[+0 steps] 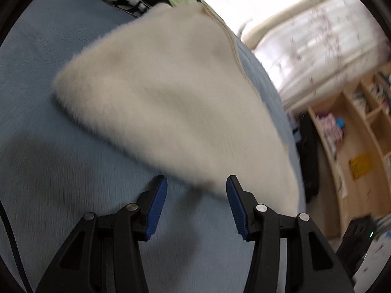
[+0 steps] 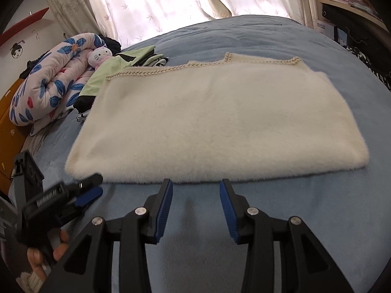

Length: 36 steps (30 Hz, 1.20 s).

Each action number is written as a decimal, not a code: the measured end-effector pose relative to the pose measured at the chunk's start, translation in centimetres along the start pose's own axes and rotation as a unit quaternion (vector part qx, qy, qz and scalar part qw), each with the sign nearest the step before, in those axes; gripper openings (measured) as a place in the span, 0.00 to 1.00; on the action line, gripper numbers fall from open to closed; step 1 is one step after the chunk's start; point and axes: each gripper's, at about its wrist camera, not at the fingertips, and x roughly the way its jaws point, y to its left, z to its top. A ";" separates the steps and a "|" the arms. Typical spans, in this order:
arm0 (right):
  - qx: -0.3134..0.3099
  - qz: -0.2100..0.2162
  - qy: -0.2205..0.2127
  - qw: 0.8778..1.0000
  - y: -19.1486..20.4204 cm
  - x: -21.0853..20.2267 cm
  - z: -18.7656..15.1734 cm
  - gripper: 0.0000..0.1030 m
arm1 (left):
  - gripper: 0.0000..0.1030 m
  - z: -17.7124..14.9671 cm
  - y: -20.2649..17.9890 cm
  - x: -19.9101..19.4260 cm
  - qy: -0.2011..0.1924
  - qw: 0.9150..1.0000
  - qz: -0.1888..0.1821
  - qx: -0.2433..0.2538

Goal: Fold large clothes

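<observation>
A cream fluffy garment (image 2: 210,122) with a braided trim lies flat in a folded rectangle on the blue bed cover (image 2: 268,219). It also shows blurred in the left wrist view (image 1: 171,102). My right gripper (image 2: 195,185) is open and empty, just short of the garment's near edge. My left gripper (image 1: 196,182) is open and empty, at the garment's near left corner. The left gripper also shows in the right wrist view (image 2: 89,188), held by a hand at the lower left.
A rolled floral quilt (image 2: 48,80) with a plush toy (image 2: 99,56) and a green garment (image 2: 107,73) lie at the bed's far left. Curtains (image 2: 171,5) hang behind. Wooden shelves (image 1: 354,146) stand beyond the bed's edge.
</observation>
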 end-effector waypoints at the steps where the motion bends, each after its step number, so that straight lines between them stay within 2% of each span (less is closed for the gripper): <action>1: -0.003 -0.001 0.001 1.000 0.2 0.3 0.1 0.39 | 0.47 0.5 0.3 0.4 -0.002 1.000 -0.006 -0.010; 6: -0.003 -0.001 0.008 1.000 0.4 1.5 0.4 0.39 | 0.47 2.6 1.3 2.5 -0.009 0.999 -0.024 -0.042; 15: -0.005 -0.006 -0.002 1.000 0.3 2.1 1.8 0.39 | 0.47 6.6 -0.4 4.7 -0.042 0.998 -0.017 -0.039; 17: -0.006 -0.015 -0.008 1.000 0.3 2.3 2.7 0.39 | 0.35 7.1 -0.7 5.2 -0.056 0.998 -0.008 -0.039; 19: -0.009 -0.021 -0.017 1.000 0.5 2.8 3.9 0.39 | 0.23 6.7 -1.6 4.9 -0.072 0.997 0.007 -0.017; 21: -0.024 -0.033 -0.029 0.999 1.1 3.5 5.1 0.37 | 0.21 6.1 -2.8 4.4 -0.090 0.995 0.028 0.014; 24: -0.050 -0.039 -0.028 0.998 2.1 5.3 6.6 0.18 | 0.20 5.2 -5.7 3.1 -0.124 0.988 0.062 0.063; 28: -0.059 -0.044 0.017 0.997 2.0 9.0 6.4 0.18 | 0.19 4.1 -9.9 1.8 -0.157 0.975 0.095 0.128; 31: -0.066 -0.036 0.014 0.997 1.8 8.8 5.9 0.18 | 0.19 3.5 -12.9 1.2 -0.174 0.960 0.124 0.179; 36: -0.004 0.041 0.038 0.998 -1.4 7.8 5.9 0.18 | 0.19 2.7 -19.0 0.6 -0.190 0.937 0.139 0.260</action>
